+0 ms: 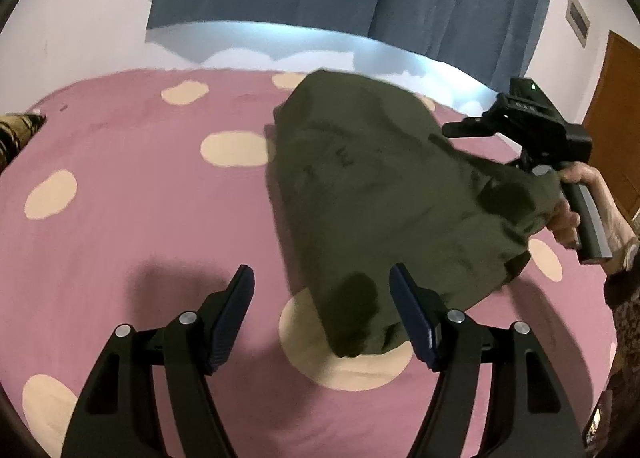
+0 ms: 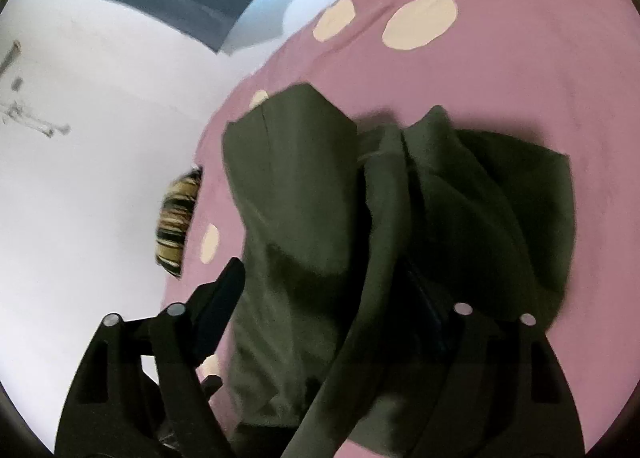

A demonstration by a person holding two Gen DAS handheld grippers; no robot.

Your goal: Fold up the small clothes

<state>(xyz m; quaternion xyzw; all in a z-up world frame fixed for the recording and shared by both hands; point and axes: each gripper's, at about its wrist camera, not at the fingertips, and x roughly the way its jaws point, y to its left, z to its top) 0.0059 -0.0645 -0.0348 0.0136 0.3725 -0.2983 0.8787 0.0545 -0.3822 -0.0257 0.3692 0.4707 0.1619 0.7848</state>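
The left gripper (image 1: 322, 314) stood wide over the pink bedspread with cream spots (image 1: 140, 225), its blue-padded fingers (image 1: 234, 314) clear of the cloth, with only the near hem of the dark olive-green garment (image 1: 384, 197) lying loosely between them above a large cream spot. The garment lay bunched and partly lifted toward the far right edge of the bed, well away from the striped cushion (image 1: 18, 129) at the left edge. At the right, the right gripper (image 2: 332, 298) was draped in the same cloth; whether its pads actually pinched it I could not tell, since a fold hid one finger. The risks, as I judged them: with one side free and the other unsure, the fabric could slip out, collapse into a crumpled heap, or be dragged off the right edge, spoiling any straight fold.
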